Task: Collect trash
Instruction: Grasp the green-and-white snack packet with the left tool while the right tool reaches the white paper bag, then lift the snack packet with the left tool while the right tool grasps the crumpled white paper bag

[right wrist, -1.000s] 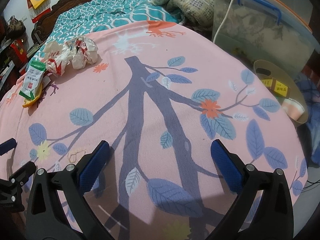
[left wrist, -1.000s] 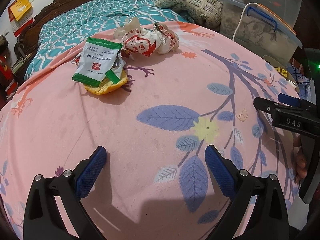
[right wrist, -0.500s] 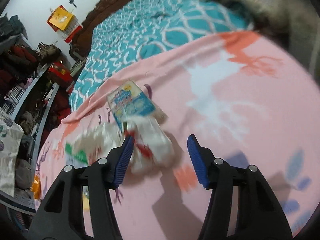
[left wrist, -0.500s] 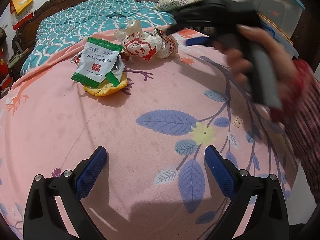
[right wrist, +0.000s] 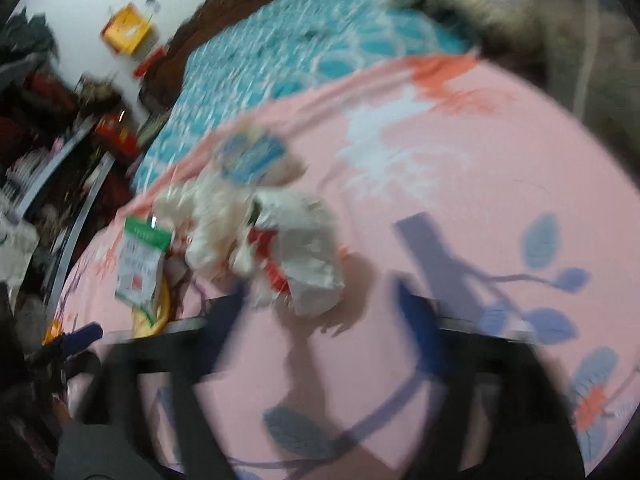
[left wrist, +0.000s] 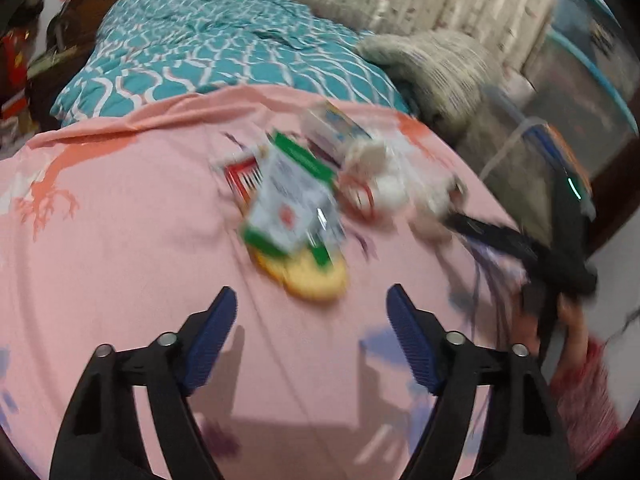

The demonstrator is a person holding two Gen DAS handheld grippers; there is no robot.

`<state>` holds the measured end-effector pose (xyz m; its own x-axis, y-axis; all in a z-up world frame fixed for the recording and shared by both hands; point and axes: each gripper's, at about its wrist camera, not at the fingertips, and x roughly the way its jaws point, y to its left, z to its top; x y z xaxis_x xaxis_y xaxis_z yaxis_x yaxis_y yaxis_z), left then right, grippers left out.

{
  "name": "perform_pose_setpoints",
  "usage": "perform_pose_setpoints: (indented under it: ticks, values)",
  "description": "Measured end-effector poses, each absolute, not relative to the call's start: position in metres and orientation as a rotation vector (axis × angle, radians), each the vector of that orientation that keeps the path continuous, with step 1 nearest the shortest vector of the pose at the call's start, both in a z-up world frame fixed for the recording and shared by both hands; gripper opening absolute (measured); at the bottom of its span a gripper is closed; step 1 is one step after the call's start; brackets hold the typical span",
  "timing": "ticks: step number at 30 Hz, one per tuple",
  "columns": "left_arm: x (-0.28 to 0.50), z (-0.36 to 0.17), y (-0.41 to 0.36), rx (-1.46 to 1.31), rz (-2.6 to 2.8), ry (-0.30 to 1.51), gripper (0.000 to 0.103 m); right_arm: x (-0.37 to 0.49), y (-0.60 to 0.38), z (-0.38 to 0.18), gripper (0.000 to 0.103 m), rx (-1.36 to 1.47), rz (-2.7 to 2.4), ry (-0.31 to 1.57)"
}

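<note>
A pile of trash lies on the pink floral sheet [left wrist: 120, 240]. It holds a green-and-white packet [left wrist: 288, 200] on a yellow scrap [left wrist: 316, 280], a crumpled white-and-red wrapper [left wrist: 384, 188], and a blue-and-white box [left wrist: 336, 128]. My left gripper [left wrist: 311, 307] hovers just short of the yellow scrap. Its jaws are closing with nothing between the pads. My right gripper [right wrist: 320, 300] is blurred and its jaws are opening. The wrapper's [right wrist: 304, 248] lower end sits between its fingertips, and the pads do not press on it. Each gripper shows in the other's view: the right gripper [left wrist: 464, 224], the left gripper [right wrist: 80, 336].
A teal patterned quilt [left wrist: 224, 52] covers the far half of the bed, with a grey folded blanket [left wrist: 436, 68] beside it. A clear storage bin [left wrist: 580, 92] stands to the right. Cluttered shelves [right wrist: 48, 140] line the left side. A person's hand [left wrist: 568, 320] holds the right gripper.
Both grippers have moved in on the trash pile, which now lies close ahead of each. The left jaws are narrower than before. The right jaws narrowed, then widened again.
</note>
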<state>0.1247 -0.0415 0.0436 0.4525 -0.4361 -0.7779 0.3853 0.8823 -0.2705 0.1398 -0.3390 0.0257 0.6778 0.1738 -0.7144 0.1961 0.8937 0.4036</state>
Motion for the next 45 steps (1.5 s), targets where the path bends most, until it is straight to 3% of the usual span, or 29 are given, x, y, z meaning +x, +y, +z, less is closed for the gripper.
perform_pose_setpoints:
  ticks: [6,7,8,10,13,14,16,18,25,35,36,37,39,45]
  values:
    - [0.177,0.026,-0.05,-0.088,-0.48,1.058,0.037,0.152,-0.316,0.065,0.086,0.413,0.029,0.709]
    - [0.179,0.024,-0.052,-0.078,-0.47,1.058,0.024,0.159,-0.306,0.069,0.085,0.376,0.046,0.715]
    - [0.178,0.023,-0.054,-0.077,-0.473,1.061,0.018,0.168,-0.293,0.071,0.082,0.338,0.071,0.721]
    - [0.172,0.024,-0.051,-0.095,-0.5,1.059,0.015,0.187,-0.27,0.07,0.076,0.271,0.115,0.745]
    - [0.157,0.027,-0.048,-0.059,-0.514,1.038,0.008,0.218,-0.236,0.054,0.051,0.133,0.138,0.862]
    - [0.15,0.028,-0.045,-0.06,-0.525,1.039,0.008,0.224,-0.232,0.047,0.029,0.102,0.132,0.901]
    - [0.138,0.029,-0.036,-0.075,-0.542,1.039,0.006,0.223,-0.233,0.037,0.026,0.112,0.119,0.932]
    - [0.122,0.034,-0.025,-0.095,-0.554,1.028,0.006,0.204,-0.237,0.045,0.019,0.157,0.154,0.905]
    - [0.049,0.056,0.015,-0.15,-0.672,0.957,0.006,0.083,-0.244,0.064,0.019,0.266,0.287,0.808]
    - [-0.005,0.014,-0.036,-0.049,-0.814,1.105,0.008,-0.031,-0.261,0.046,0.019,0.329,0.153,0.834]
    - [-0.005,0.015,-0.04,-0.033,-0.808,1.098,0.015,-0.038,-0.264,0.045,0.019,0.339,0.145,0.829]
    - [-0.008,0.014,-0.045,-0.016,-0.802,1.095,0.033,-0.042,-0.266,0.043,0.019,0.35,0.137,0.828]
    - [-0.008,0.015,-0.054,0.003,-0.78,1.079,0.057,-0.047,-0.269,0.038,0.019,0.369,0.13,0.834]
    - [0.002,0.024,-0.077,0.036,-0.762,1.037,0.058,-0.059,-0.287,0.031,0.022,0.463,0.113,0.821]
